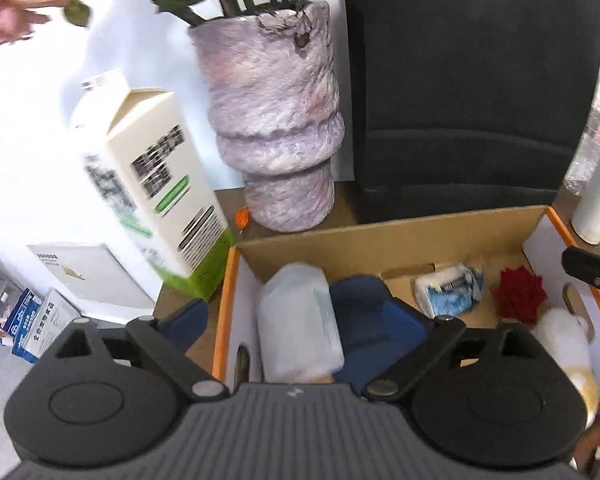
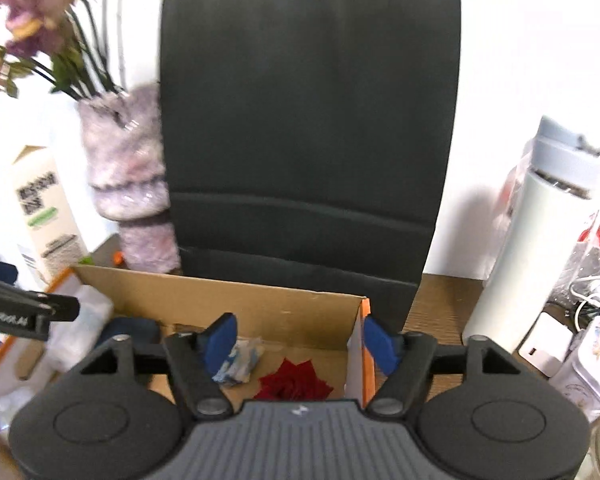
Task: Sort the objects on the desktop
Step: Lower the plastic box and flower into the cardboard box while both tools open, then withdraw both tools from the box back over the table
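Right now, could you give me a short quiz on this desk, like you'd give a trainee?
1. True or false: the red flower lies inside the cardboard box.
2. What stands directly left of the black paper bag? A) a white bottle B) a fuzzy purple vase C) a laptop
3. Fill in: the jaws of both the left gripper and the right gripper are ____.

Key: 1 true; 2 B, the vase; 3 open, nothing pressed between them.

The box (image 1: pixel 400 236) stands before the vase (image 1: pixel 276 120) and bag (image 1: pixel 472 80).
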Available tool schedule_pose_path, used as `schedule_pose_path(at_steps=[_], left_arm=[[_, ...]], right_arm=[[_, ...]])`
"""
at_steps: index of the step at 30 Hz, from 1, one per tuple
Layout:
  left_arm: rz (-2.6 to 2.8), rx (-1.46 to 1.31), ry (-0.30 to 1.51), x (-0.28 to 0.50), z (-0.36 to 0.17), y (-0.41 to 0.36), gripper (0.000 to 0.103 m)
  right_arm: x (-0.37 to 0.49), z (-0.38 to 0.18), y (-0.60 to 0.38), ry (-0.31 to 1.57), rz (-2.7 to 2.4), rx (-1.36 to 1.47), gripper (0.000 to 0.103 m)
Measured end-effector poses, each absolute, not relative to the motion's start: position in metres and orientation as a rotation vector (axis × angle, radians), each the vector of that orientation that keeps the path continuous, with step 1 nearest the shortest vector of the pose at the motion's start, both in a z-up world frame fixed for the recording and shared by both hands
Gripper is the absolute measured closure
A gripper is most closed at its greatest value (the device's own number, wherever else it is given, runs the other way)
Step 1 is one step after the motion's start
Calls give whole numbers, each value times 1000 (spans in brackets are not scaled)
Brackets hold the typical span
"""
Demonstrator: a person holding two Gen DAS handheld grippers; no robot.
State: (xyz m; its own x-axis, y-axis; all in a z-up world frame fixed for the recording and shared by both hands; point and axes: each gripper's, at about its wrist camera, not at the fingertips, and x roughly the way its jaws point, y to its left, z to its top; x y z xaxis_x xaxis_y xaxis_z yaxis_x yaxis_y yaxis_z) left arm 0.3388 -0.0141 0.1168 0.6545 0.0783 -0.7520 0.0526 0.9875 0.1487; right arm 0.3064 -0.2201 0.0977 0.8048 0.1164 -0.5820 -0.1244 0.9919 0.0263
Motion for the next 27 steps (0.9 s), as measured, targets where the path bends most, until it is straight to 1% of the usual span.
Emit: schedule_pose_path(at_steps=[1, 3, 6, 13, 21, 23, 27], left_arm=[[8, 170, 854, 333, 119, -14, 4], [12, 193, 836, 316, 121, -14, 2], [35, 201, 808, 283, 125, -8, 1], [-122, 65, 792, 187, 110, 13, 0], [-206, -116, 790, 84, 68, 36, 0], [-220, -134, 762, 59, 57, 40, 0], [-318, -188, 628, 23, 43, 47, 0]], right_arm=[[296, 102, -220, 611, 137, -19, 27], [277, 108, -219, 592, 153, -23, 20], [248, 110, -219, 577, 184, -36, 14], [171, 82, -229, 584, 208, -48, 13], [75, 38, -235, 608, 257, 30, 13], [54, 30, -235, 599, 258, 34, 12], [32, 17, -232, 584, 271, 69, 12]])
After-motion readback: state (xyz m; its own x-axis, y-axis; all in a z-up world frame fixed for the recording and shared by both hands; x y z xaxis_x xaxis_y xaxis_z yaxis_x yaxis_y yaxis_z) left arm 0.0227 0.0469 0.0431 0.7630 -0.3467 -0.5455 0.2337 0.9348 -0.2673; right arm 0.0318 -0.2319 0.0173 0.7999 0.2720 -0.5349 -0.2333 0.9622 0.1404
